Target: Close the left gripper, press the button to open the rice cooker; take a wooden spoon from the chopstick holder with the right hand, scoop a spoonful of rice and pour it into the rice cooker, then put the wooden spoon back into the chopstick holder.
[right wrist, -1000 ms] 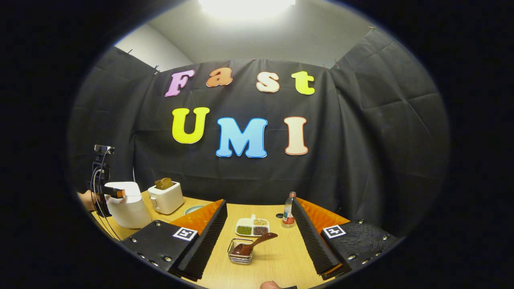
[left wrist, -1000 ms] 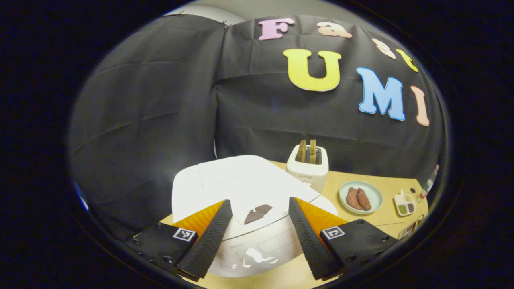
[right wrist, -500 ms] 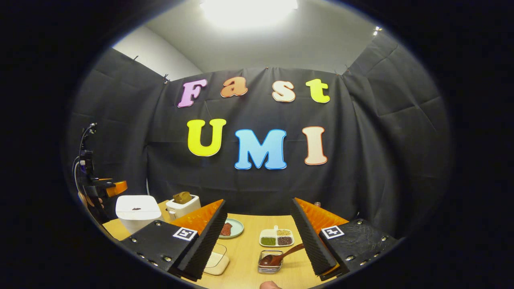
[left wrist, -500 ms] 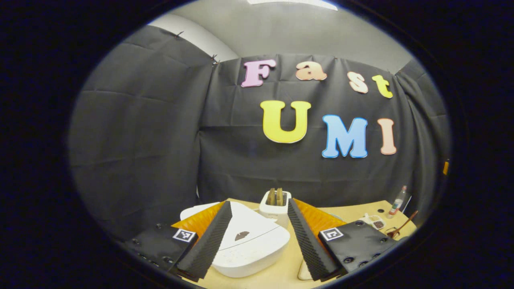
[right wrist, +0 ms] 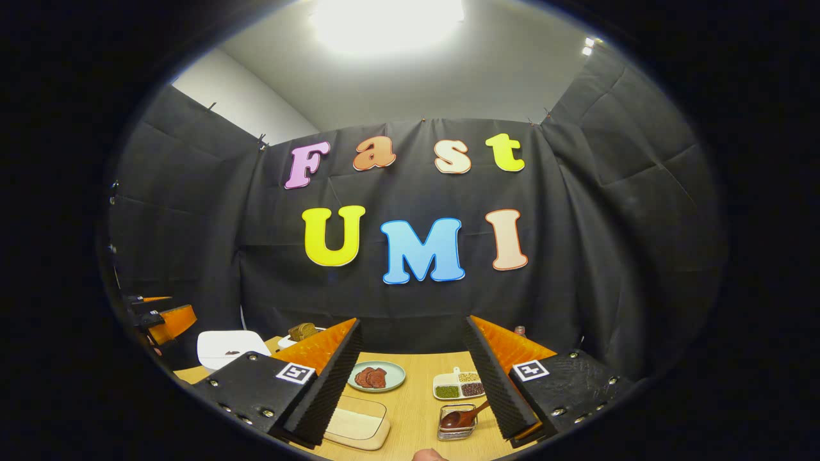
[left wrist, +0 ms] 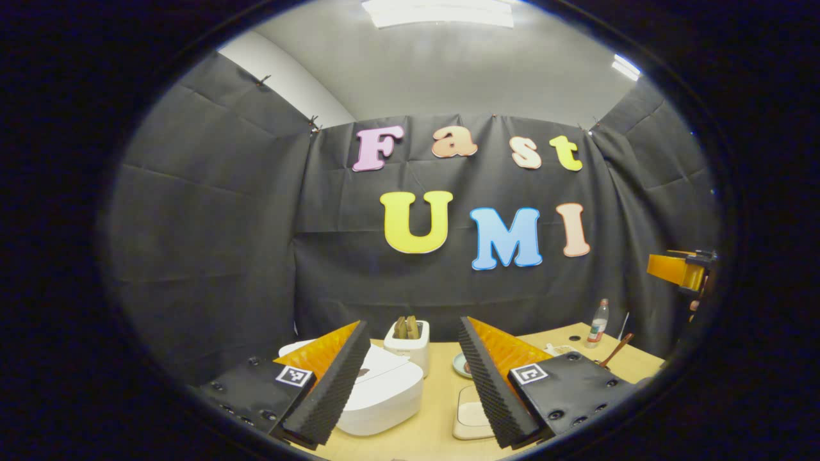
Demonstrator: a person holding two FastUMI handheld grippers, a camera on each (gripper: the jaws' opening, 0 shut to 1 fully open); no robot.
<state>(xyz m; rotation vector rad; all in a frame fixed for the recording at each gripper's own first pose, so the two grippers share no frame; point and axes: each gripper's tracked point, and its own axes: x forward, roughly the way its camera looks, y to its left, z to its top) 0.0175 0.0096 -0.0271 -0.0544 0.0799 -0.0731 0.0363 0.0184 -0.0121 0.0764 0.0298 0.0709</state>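
Wooden spoon (right wrist: pixel 462 417) leans in chopstick holder (right wrist: pixel 455 429) near sectioned dish (right wrist: pixel 459 385).

both grippers (left wrist: pixel 410 378) (right wrist: pixel 410 378) have drawn back from the rice cooker (left wrist: pixel 384 394).

A bright ceiling light panel (right wrist: pixel 387 22) blows out to white glare in the right gripper view; in the left gripper view it (left wrist: pixel 439 13) is milder. The pale wooden surface (right wrist: pixel 416 410) is evenly lit, with soft shadows. Both views are sharp at centre, and fisheye distortion bends the edges.
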